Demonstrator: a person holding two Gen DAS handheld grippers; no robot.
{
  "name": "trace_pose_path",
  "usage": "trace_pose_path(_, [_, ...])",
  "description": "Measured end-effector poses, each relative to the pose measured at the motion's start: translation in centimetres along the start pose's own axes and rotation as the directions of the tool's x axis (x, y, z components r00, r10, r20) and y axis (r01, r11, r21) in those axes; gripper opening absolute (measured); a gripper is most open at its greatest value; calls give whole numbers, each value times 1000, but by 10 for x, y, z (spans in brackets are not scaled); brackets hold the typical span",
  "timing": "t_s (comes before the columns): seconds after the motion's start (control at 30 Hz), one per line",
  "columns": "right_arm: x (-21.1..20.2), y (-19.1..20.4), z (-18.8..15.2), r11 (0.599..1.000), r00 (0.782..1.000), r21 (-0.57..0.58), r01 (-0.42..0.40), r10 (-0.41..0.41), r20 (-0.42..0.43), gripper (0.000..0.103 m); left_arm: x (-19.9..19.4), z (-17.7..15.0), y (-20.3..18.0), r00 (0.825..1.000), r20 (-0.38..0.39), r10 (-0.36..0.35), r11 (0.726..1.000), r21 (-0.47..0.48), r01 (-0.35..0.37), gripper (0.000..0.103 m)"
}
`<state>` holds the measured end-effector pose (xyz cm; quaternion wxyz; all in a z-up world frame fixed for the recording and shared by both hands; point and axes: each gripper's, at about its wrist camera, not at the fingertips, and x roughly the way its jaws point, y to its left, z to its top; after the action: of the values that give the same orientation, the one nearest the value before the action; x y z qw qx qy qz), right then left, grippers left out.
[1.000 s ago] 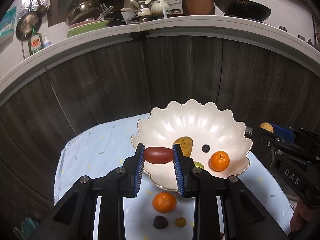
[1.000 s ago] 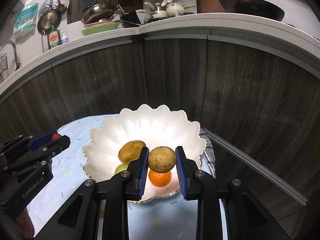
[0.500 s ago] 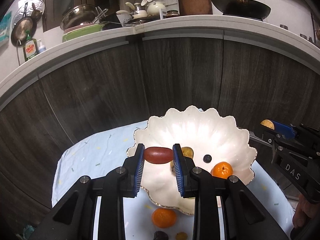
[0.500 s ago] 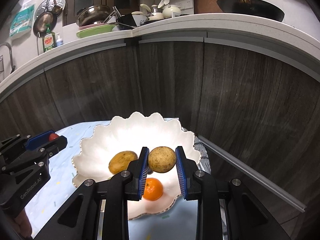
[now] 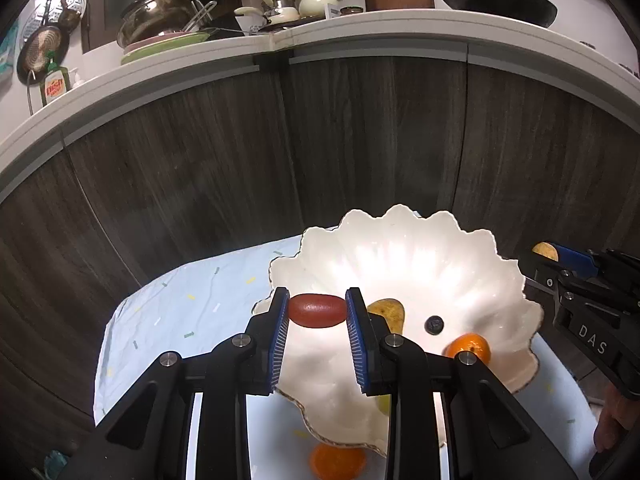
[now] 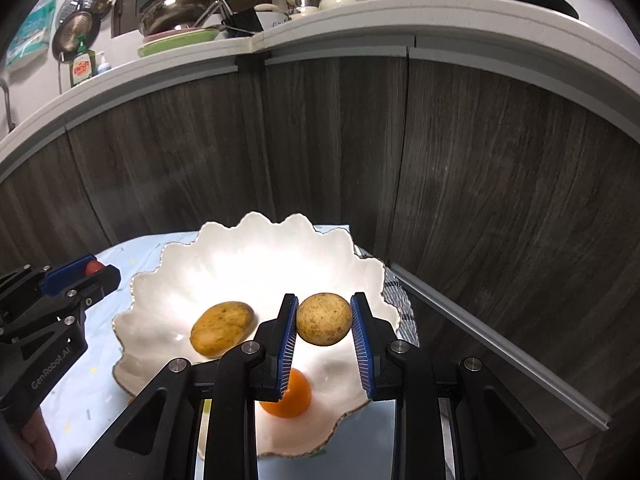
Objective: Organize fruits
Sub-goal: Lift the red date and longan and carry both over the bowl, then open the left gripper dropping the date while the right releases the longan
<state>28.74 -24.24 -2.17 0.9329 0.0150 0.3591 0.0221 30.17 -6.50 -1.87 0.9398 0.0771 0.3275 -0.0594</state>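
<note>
Fruit is sitting in both grippers, and both are hanging over the white bowl (image 5: pixel 400 256). The left gripper (image 5: pixel 318 314) is squeezing a long red fruit (image 5: pixel 317 311) by its two ends, so it is lying sideways above the bowl's near left edge. The right gripper (image 6: pixel 324 320) is pinching a round brown fruit (image 6: pixel 324 319) above the bowl's middle, and it looks nearer to letting go. Inside the bowl, a yellow fruit (image 6: pixel 221 328) and an orange (image 6: pixel 289 398) are lying right under it.
</note>
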Motion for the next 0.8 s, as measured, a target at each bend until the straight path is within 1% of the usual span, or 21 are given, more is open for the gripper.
trace_pose_path(0.3, [24,-2,2,1000,998,0,14,-14,-54,28,26,-2,3,998,-56,-27,1000,-9,27,29])
trace_pose_path(0.53, [35,-4,0,1000,996,6,27,-26,-86,28,34,-3,3,996,-82,-41,999,-10,41,29])
trace_pose_path(0.6, [36,-5,0,1000,996,4,28,-27,-87,28,34,-4,3,995,-90,-45,999,-11,44,35])
trace_pose_path(0.67, [35,-4,0,1000,996,3,27,-26,-82,28,34,-4,3,995,-90,-40,999,-9,40,49])
trace_pose_path(0.73, [35,-3,1,1000,996,-4,27,-27,-82,30,34,-5,3,995,-89,-37,999,-2,37,53])
trace_pose_path(0.77, [34,-3,1,1000,996,-5,30,-30,-80,34,34,-5,2,995,-92,-35,999,0,35,55])
trace_pose_path(0.8, [33,-2,2,999,997,-4,33,-33,-76,44,35,-5,2,995,-95,-31,999,1,32,56])
